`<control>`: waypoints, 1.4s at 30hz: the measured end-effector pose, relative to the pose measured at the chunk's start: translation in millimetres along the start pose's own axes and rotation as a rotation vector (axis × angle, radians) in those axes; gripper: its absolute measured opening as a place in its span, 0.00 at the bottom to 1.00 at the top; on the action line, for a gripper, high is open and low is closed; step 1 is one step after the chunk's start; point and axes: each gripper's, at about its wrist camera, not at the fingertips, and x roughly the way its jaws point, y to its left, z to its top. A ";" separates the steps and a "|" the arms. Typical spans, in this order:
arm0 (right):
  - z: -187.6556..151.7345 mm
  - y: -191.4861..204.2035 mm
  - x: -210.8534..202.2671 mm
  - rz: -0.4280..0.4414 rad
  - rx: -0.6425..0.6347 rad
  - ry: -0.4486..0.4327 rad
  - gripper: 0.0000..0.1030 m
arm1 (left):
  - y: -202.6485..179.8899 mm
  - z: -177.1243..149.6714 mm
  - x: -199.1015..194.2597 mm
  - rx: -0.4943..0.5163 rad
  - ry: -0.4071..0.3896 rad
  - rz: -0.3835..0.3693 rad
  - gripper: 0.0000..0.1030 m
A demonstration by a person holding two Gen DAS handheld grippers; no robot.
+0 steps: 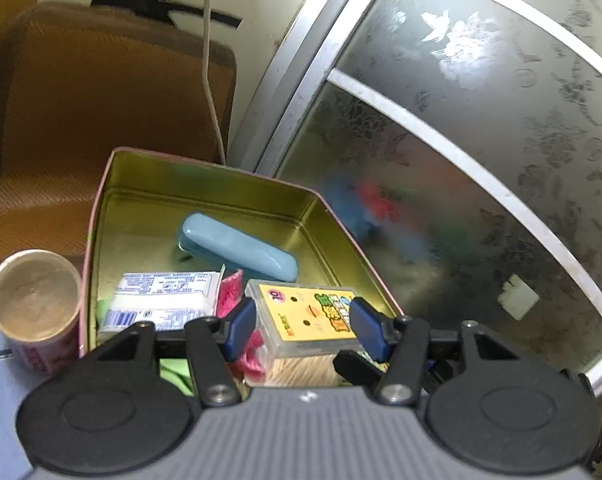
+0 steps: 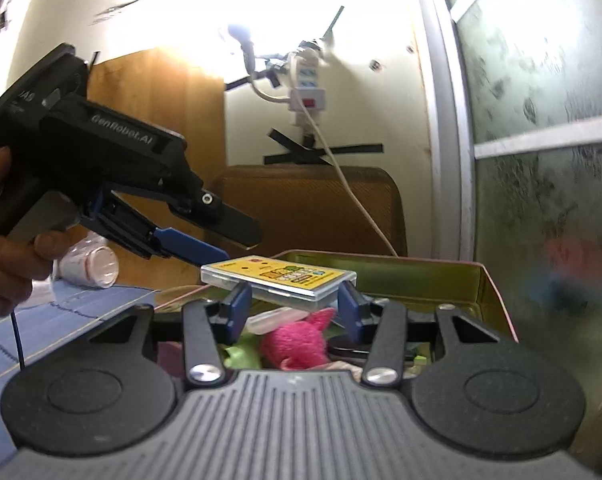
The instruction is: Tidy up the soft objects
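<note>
A clear card box with a yellow label point(image 1: 305, 318) hangs above the open tin point(image 1: 101, 208). My left gripper point(image 1: 304, 330) is shut on it, one blue pad on each side. In the right wrist view the same box point(image 2: 281, 278) floats over the tin's rim point(image 2: 421, 276), with my left gripper point(image 2: 237, 248) reaching in from the left in a person's hand. My right gripper point(image 2: 295, 304) stands open just under the box's near edge; I cannot tell whether it touches. A pink plush toy point(image 2: 297, 344) and green cloth point(image 2: 241, 354) lie below.
The tin holds a pale blue case point(image 1: 237, 248) and a tissue pack point(image 1: 161, 300). A round can point(image 1: 33, 300) stands left of it on blue cloth point(image 2: 61, 312). Behind are a brown cushion point(image 1: 101, 120), a white cable point(image 1: 211, 80) and a frosted glass door point(image 1: 461, 160).
</note>
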 end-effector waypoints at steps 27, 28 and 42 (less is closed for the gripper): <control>-15.3 -7.3 -48.5 -0.178 0.304 0.041 0.52 | -30.4 -38.8 -37.7 0.155 -0.087 0.231 0.67; -15.9 -6.6 -52.1 -0.170 0.333 0.047 0.53 | -33.8 -44.2 -42.8 0.171 -0.092 0.242 0.70; -21.3 34.3 -94.8 -0.107 0.446 0.108 0.68 | -70.6 -120.8 -101.7 0.289 -0.163 0.401 1.00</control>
